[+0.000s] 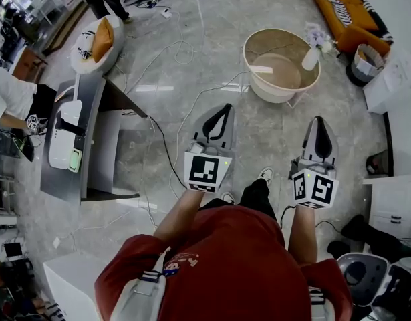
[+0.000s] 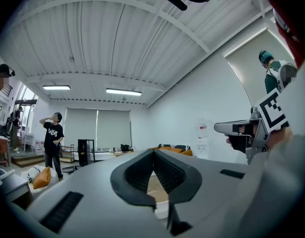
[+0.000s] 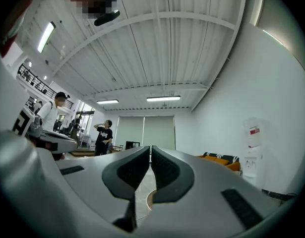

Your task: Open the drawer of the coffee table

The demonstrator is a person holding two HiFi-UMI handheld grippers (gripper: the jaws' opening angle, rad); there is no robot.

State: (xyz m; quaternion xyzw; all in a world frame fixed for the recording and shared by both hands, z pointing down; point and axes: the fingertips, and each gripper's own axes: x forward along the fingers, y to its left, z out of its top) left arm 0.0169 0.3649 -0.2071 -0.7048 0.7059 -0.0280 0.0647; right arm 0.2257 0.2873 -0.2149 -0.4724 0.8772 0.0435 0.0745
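The person is holding both grippers out over the grey floor (image 1: 258,136); the left gripper (image 1: 225,107) is keeping its jaws closed, tips meeting, gripping nothing; the right gripper (image 1: 320,120) is pressing its jaws together, likewise empty; the round coffee table (image 1: 280,93) is standing farther off, well apart from both; its drawer cannot be made out.

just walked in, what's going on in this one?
A person in a red shirt stands holding a tool in each hand, both pointed out ahead and roughly level. The left tool and right tool are both shut with nothing in them. The round coffee table stands on the floor beyond them and neither tool touches it. No drawer shows from these views, so the opening has not started.
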